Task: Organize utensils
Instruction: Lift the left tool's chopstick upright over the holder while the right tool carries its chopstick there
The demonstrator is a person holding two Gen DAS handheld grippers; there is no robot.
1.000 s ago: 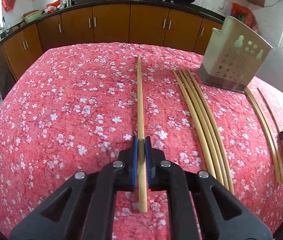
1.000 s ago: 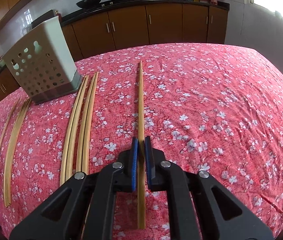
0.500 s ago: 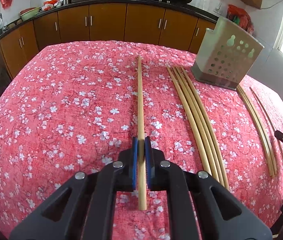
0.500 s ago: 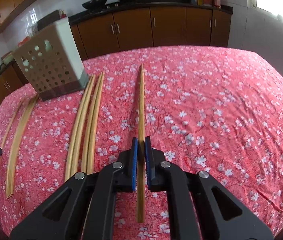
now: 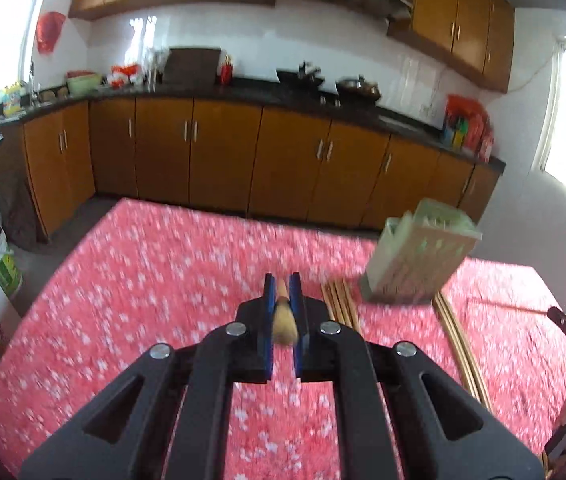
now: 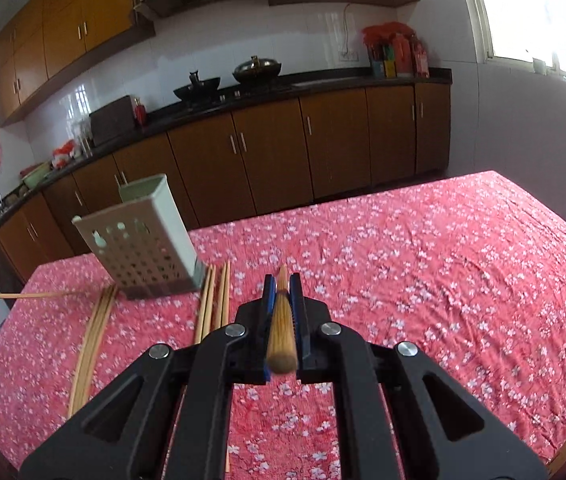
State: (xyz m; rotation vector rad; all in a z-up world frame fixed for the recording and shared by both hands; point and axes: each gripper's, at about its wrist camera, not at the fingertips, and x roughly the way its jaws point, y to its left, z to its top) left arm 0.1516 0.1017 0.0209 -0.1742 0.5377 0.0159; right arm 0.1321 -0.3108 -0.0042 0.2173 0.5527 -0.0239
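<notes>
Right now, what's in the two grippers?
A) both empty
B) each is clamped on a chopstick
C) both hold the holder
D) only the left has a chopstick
B: the left gripper pinches a chopstick between its blue-padded fingers, and the right gripper pinches another chopstick.

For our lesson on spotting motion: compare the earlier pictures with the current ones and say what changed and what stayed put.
Both grippers have tipped upward, lifting their chopsticks off the tablecloth. The left gripper keeps its chopstick clamped, the right gripper its chopstick; each now points toward the cabinets. Unchanged: the perforated holder and the loose chopsticks beside it.
</notes>
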